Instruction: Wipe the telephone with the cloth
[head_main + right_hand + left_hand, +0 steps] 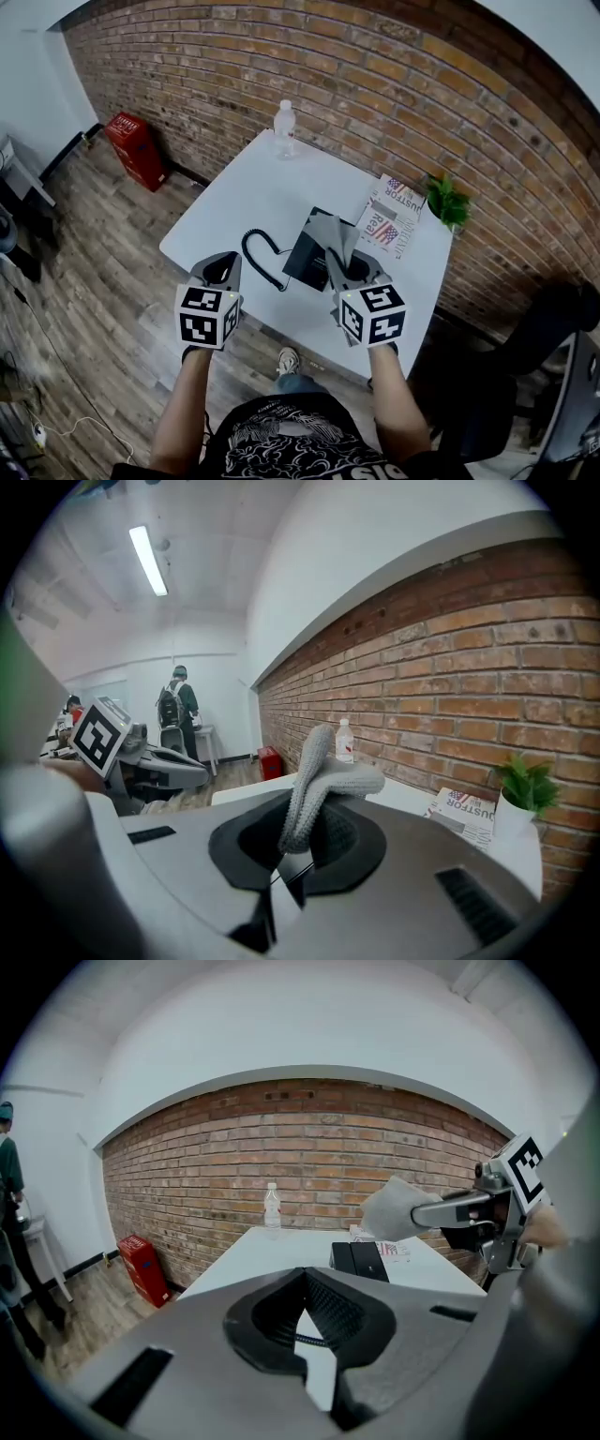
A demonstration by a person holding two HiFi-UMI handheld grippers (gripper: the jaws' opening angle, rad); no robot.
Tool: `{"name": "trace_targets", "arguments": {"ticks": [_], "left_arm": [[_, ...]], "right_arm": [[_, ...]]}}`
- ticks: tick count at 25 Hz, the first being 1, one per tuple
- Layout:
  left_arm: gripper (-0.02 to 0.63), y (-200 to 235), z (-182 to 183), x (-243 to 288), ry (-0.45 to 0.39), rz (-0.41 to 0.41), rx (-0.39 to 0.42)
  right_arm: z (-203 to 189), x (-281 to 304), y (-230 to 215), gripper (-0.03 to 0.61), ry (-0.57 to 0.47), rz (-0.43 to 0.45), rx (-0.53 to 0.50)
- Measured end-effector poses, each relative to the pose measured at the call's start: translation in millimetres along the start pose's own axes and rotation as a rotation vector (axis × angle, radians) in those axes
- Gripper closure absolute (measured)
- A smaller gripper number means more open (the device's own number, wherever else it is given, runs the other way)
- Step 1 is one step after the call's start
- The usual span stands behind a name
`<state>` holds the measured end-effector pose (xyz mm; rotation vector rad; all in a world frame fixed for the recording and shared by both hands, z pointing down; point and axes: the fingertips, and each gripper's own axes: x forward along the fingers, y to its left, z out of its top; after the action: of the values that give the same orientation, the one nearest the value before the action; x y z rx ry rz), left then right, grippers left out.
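A black telephone [302,255] sits on the white table [253,192], its coiled cord [261,253] trailing left; in the left gripper view the telephone [361,1258] lies ahead to the right. A grey cloth [337,234] stands up out of my right gripper [351,264], which is shut on it above the telephone's right part. The same cloth [319,780] droops over the right gripper's [281,860] jaws. My left gripper [228,260] hovers at the table's near edge, left of the cord. Its jaws look shut with nothing held [314,1340].
A water bottle [284,127] stands at the table's far edge. A magazine [394,217] and a small green plant [448,200] sit at the right side. A red box [139,150] leans by the brick wall; a black chair [530,347] stands to the right. A person [176,705] stands far off.
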<state>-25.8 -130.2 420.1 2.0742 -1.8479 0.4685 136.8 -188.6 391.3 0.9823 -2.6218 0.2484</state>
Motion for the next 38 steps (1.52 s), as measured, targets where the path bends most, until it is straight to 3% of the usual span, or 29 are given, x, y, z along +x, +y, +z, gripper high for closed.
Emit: {"name": "trace_targets", "arguments": {"ticks": [10, 18, 28, 38], "left_arm": [[0.607, 14, 12, 69, 0.058, -0.012, -0.002], [0.607, 25, 1, 92, 0.096, -0.047, 0.002], [0.607, 50, -3, 108, 0.1, -0.194, 0.022], [0.607, 56, -15, 106, 0.105, -0.308, 0.05]], "right_arm": [[2, 70, -52, 0.568, 0.04, 0.011, 0.029], [-11, 109, -89, 0.568, 0.105, -0.079, -0.023], [-42, 145, -81, 0.568, 0.239, -0.186, -0.091], [-69, 154, -62, 0.568, 0.315, -0.252, -0.035]]}}
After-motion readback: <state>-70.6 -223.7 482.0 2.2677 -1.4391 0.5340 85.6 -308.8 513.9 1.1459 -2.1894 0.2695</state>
